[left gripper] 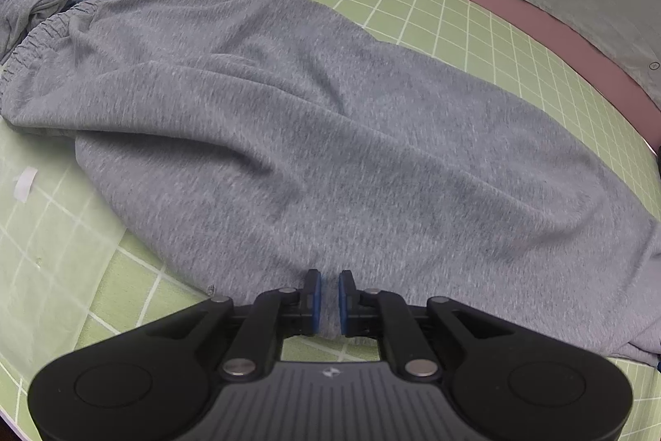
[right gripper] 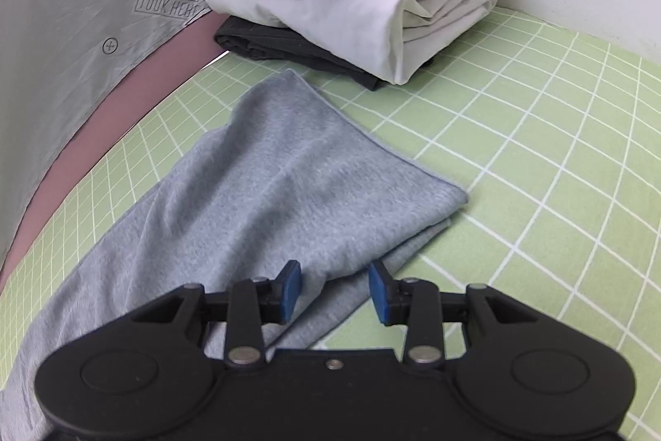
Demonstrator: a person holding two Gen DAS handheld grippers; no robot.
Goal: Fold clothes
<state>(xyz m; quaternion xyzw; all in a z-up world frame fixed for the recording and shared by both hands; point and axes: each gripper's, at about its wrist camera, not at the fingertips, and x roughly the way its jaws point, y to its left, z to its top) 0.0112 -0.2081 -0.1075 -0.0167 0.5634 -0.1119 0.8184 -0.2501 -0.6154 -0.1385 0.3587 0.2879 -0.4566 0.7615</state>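
Left gripper (left gripper: 329, 302) pinches the near edge of the grey pants (left gripper: 314, 135) spread on the green mat (left gripper: 475, 27), right gripper (right gripper: 334, 292) spread over the leg end; soft, limp, grab hems.

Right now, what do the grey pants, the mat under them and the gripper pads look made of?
Grey pants: soft heathered knit, likely cotton jersey; flecked matte surface, loose folds, gathered elastic waist.
Mat: smooth green sheet with printed white grid, probably vinyl or rubber cutting mat; slight sheen.
Pads: blue, matte, look rubbery; exact material unclear.
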